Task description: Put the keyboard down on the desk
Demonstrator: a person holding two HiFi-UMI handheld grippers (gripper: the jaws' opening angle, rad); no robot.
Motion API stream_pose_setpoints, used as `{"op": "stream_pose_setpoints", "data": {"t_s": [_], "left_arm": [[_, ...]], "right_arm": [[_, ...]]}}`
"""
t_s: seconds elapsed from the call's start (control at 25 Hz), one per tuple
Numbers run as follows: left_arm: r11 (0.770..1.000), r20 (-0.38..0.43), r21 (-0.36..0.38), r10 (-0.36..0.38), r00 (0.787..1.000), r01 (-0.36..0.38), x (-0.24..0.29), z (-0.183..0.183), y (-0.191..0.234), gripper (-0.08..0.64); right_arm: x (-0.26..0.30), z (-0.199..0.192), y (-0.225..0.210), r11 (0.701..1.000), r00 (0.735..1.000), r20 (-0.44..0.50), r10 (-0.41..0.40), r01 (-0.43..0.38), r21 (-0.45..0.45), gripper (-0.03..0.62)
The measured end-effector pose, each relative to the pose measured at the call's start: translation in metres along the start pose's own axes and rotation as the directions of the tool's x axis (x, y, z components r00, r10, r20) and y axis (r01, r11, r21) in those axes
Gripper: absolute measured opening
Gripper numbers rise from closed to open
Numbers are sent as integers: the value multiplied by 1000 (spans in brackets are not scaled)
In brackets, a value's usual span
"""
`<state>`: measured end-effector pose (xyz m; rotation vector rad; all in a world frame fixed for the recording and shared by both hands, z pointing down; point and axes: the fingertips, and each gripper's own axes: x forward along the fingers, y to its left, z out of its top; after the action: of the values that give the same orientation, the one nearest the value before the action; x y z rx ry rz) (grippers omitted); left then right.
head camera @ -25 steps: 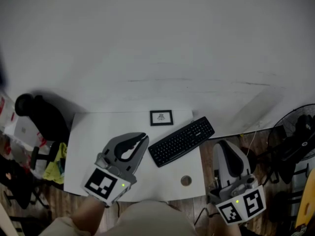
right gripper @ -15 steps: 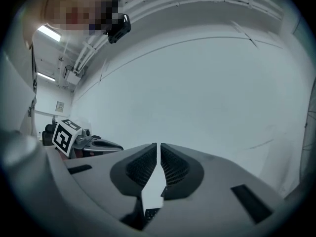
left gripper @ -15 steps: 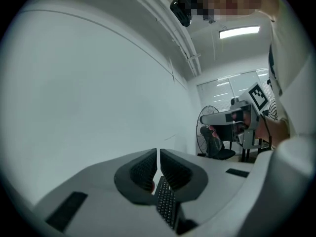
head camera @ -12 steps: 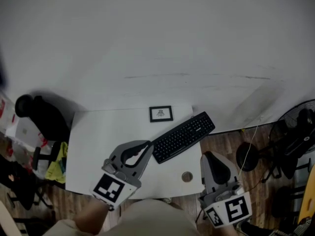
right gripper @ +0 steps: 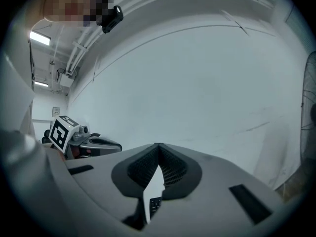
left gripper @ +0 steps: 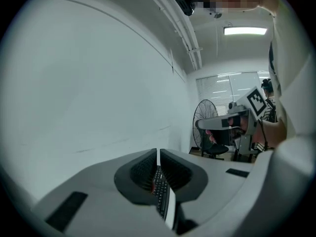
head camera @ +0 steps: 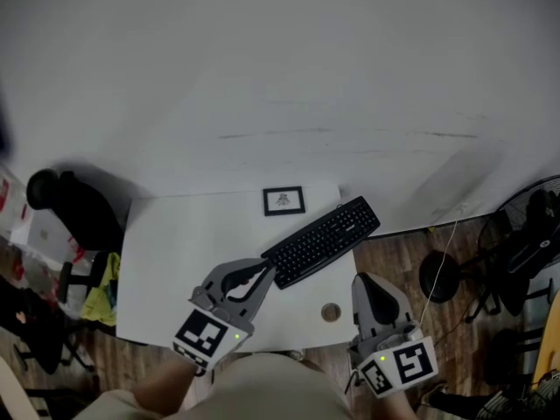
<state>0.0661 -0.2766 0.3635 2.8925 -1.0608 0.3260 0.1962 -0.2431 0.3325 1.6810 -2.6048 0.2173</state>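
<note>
The black keyboard (head camera: 320, 240) lies slanted on the white desk (head camera: 175, 252), its right end over the desk's right edge. My left gripper (head camera: 268, 268) is shut, and its tips sit at the keyboard's left end; whether they touch it I cannot tell. In the left gripper view the keyboard (left gripper: 160, 191) shows just under the closed left gripper (left gripper: 158, 154). My right gripper (head camera: 364, 278) is shut and empty, off the desk's right front corner, apart from the keyboard. In the right gripper view a bit of the keyboard (right gripper: 154, 204) shows below the right gripper (right gripper: 158, 147).
A small framed picture (head camera: 283, 200) lies at the desk's back edge. A small round disc (head camera: 330, 312) sits near the front right. A fan (head camera: 534, 234) and a round stand base (head camera: 437, 276) are on the floor at the right. A black chair (head camera: 74, 208) is left.
My left gripper has moved right, up to the keyboard's left end. My right gripper has shifted left toward the desk's corner. The keyboard has stayed in place.
</note>
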Motion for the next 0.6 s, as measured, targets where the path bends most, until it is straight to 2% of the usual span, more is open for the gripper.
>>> {"op": "stream_pose_setpoints", "data": {"t_s": [0.6], "left_arm": [[1000,8,4,-11,1000,11,-5,5,1,37]], "right_arm": [[-8,-2,-5,999,999,-19,-32,32,-12,23]]}}
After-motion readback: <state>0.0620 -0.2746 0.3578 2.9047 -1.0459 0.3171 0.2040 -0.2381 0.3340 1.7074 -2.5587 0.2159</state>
